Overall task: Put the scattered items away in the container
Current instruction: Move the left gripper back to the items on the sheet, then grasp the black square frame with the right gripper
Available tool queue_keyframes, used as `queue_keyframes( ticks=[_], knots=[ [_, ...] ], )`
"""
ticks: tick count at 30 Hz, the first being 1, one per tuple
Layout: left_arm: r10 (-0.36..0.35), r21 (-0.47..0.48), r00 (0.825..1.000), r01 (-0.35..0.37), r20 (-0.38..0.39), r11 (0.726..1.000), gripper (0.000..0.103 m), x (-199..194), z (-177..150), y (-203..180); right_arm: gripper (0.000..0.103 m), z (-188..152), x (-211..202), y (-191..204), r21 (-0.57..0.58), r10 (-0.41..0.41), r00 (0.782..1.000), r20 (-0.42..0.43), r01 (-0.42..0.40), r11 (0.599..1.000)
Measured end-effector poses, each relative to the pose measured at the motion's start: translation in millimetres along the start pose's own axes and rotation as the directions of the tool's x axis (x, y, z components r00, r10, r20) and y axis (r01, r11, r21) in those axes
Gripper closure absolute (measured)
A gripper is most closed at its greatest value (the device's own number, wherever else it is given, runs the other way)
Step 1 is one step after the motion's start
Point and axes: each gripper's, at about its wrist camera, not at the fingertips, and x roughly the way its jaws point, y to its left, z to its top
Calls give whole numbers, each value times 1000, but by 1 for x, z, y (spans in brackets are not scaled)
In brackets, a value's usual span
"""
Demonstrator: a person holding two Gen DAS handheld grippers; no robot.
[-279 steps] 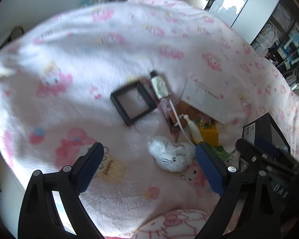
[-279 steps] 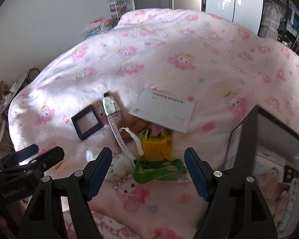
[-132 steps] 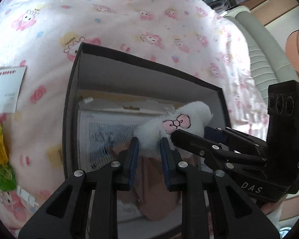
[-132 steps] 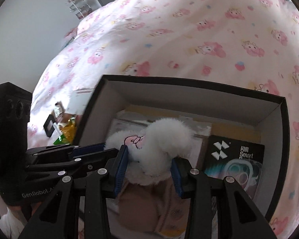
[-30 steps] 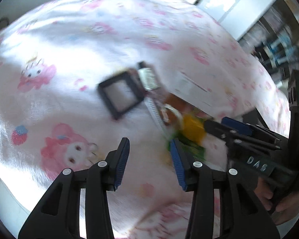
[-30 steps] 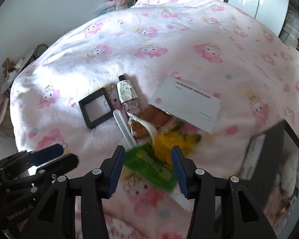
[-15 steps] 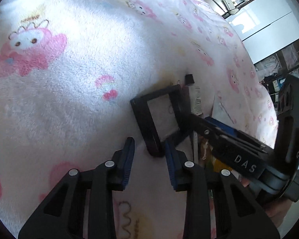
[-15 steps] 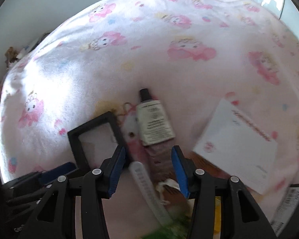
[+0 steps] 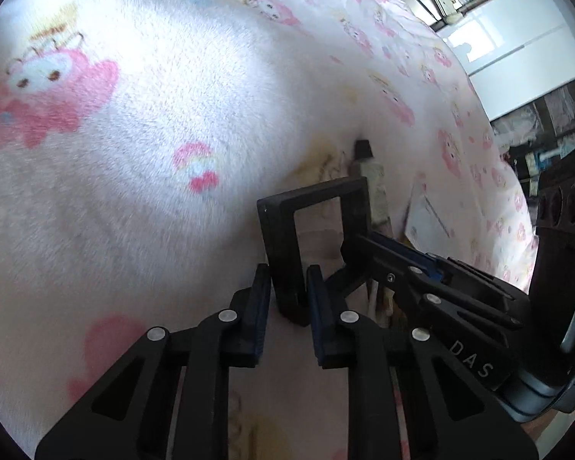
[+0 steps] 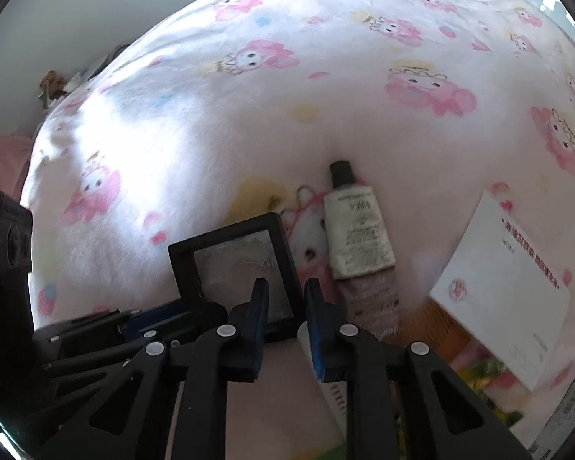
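Observation:
A black square frame box (image 9: pixel 283 245) with a clear window lies on the pink blanket. My left gripper (image 9: pixel 287 295) is shut on its left side bar. My right gripper (image 10: pixel 286 308) is shut on the frame's opposite bar (image 10: pixel 287 268), and its fingers (image 9: pixel 398 260) reach in from the right in the left wrist view. A cream tube (image 10: pixel 354 230) with a black cap lies just right of the frame. A white envelope (image 10: pixel 506 272) lies further right. The container is out of view apart from a labelled corner (image 10: pixel 567 410).
A pink patterned pouch (image 10: pixel 375 299) lies under the tube, with a brown comb (image 10: pixel 433 326), a white strip (image 10: pixel 326 383) and yellow-green packets (image 10: pixel 490 375) beside it. The blanket (image 9: pixel 134 153) spreads wide to the left. Cabinets (image 9: pixel 517 50) stand at the back right.
Both grippers have moved in from above the scattered pile to the black frame and closed on its two opposite bars. The frame now sits closer in both views.

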Motion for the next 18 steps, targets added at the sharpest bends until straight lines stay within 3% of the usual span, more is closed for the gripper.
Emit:
queue_keyframes(
  ticks=[3, 5, 9, 12, 15, 18],
  knots=[
    [-9, 33, 1000, 10, -26, 999, 85, -16, -13, -8, 85, -14, -20, 8, -8, -7, 1000, 14, 8, 1000],
    [-48, 41, 995, 52, -85, 998, 85, -21, -24, -12, 85, -24, -38, 12, -11, -18, 1000, 20, 18, 1000],
    [-57, 97, 987, 72, -150, 993, 85, -22, -41, -25, 84, -58, -51, 5, 16, -48, 999, -27, 48, 999],
    [-47, 101, 987, 63, -151, 993, 85, -21, -45, -25, 85, -77, -48, -6, 68, -1, 998, -56, 5, 998],
    [7, 129, 996, 5, -94, 992, 85, -21, -41, -27, 85, -82, -45, -22, 151, 98, 994, -52, -89, 985],
    [17, 113, 995, -6, -94, 994, 84, -13, -32, -24, 85, -75, -43, -20, 153, 104, 994, -40, -97, 983]
  ],
)
